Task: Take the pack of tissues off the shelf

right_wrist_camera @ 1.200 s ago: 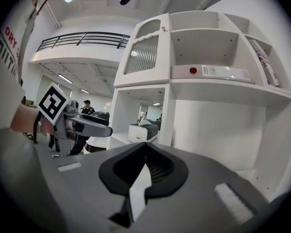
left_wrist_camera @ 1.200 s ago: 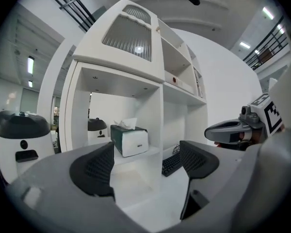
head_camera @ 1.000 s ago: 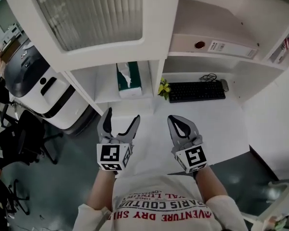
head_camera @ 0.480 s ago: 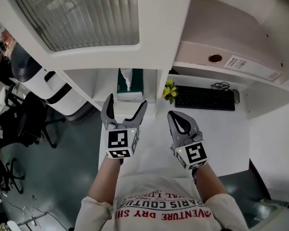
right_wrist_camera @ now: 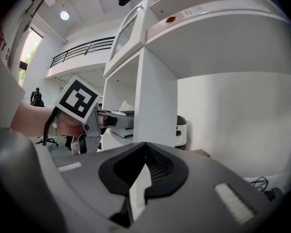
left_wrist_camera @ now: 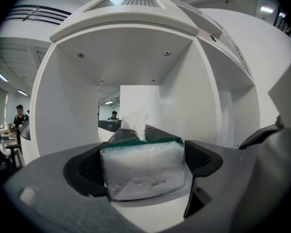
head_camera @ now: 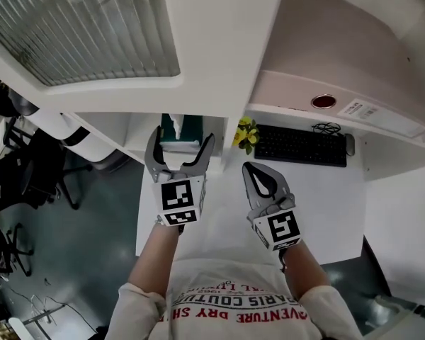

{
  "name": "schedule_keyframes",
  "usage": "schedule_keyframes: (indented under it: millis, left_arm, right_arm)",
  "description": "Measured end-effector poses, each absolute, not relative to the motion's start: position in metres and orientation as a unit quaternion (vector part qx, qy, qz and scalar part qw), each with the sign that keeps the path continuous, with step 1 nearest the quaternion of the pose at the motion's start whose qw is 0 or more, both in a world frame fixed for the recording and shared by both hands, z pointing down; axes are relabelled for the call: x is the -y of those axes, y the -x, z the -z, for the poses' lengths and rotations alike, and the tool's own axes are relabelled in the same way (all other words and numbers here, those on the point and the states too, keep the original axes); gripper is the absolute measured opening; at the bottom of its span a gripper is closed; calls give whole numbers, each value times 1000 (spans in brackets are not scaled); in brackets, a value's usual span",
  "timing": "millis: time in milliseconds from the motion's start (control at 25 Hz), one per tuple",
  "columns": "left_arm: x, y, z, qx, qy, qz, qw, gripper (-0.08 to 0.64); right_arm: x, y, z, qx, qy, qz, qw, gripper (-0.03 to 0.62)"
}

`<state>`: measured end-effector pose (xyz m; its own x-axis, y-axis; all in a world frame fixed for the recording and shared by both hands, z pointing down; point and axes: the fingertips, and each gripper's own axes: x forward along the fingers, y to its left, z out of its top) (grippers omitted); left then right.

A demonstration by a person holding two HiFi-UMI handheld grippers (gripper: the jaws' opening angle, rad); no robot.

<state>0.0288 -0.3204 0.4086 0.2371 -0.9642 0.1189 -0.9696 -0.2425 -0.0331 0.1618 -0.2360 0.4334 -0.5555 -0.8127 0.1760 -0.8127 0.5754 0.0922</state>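
Observation:
The pack of tissues (left_wrist_camera: pixel 143 166), clear wrap with a green top and one white sheet sticking up, stands in an open white shelf compartment (left_wrist_camera: pixel 68 106). In the head view the pack (head_camera: pixel 183 127) shows just under the cabinet edge. My left gripper (head_camera: pixel 182 135) is open wide with a jaw on each side of the pack. Its dark pads (left_wrist_camera: pixel 202 157) flank the pack without squeezing it. My right gripper (head_camera: pixel 249 168) hangs shut and empty over the desk, right of the left one; in its own view the right gripper (right_wrist_camera: pixel 144 147) has its jaws together.
A black keyboard (head_camera: pixel 300 145), a mouse (head_camera: pixel 349 144) and yellow flowers (head_camera: pixel 244 133) lie on the white desk (head_camera: pixel 326 211). A binder (head_camera: pixel 340 105) lies on the shelf above. A ribbed-glass cabinet door (head_camera: pixel 78 27) overhangs the compartment. Office chairs (head_camera: pixel 28 183) stand at the left.
My left gripper has moved forward to the shelf and its jaws have spread wider, now around the tissue pack. The right gripper has barely moved.

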Motion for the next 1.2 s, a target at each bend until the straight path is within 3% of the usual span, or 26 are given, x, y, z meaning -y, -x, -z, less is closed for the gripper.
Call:
schedule_keyframes:
  millis: [640, 1200]
  left_arm:
    - [331, -28, -416, 621, -777, -102, 5, 445]
    - [282, -11, -394, 599, -797, -71, -4, 426]
  right_arm:
    - [243, -189, -452, 864, -489, -28, 115, 2]
    - [208, -175, -431, 859, -500, 0, 113, 2]
